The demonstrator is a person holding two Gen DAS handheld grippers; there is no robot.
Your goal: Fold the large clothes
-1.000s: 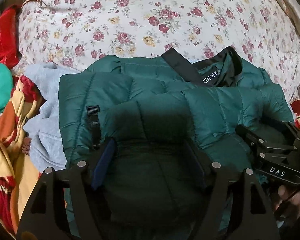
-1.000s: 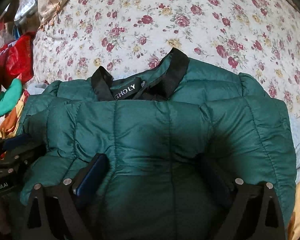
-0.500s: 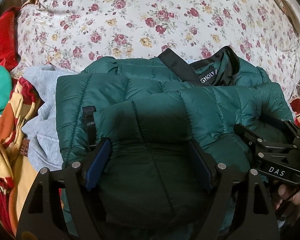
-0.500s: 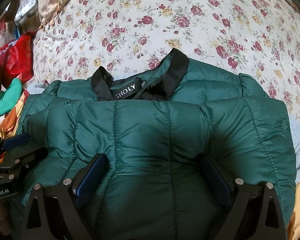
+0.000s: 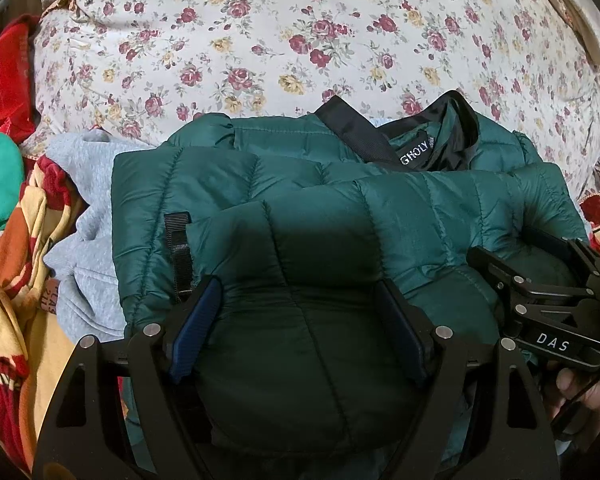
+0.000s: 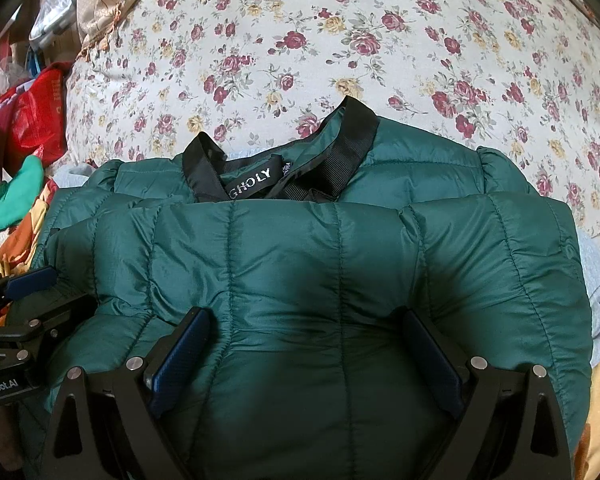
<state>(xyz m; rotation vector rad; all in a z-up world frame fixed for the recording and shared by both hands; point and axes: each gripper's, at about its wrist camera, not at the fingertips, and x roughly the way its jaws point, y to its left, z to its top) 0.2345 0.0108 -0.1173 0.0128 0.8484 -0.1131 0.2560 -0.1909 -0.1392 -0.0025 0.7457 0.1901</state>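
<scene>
A dark green quilted puffer jacket [image 5: 300,208] lies folded on the floral bed, black collar and label at the far side; it also shows in the right wrist view [image 6: 340,248]. My left gripper [image 5: 300,300] is open, its blue-padded fingers spread wide over the jacket's near left fold. My right gripper [image 6: 304,332] is open too, fingers spread over the near right part. The right gripper also shows at the right edge of the left wrist view [image 5: 540,292], and the left gripper at the left edge of the right wrist view [image 6: 20,312].
A floral bedsheet [image 5: 300,40] covers the bed beyond the jacket. A grey sweatshirt [image 5: 88,248] lies under the jacket's left side. Orange, yellow and red clothes [image 5: 16,280], a green garment [image 5: 0,184] and a red bag [image 6: 32,116] pile at the left.
Both grippers have drawn back slightly toward me and their fingers stand clear above the jacket fold. The jacket itself has stayed in place.
</scene>
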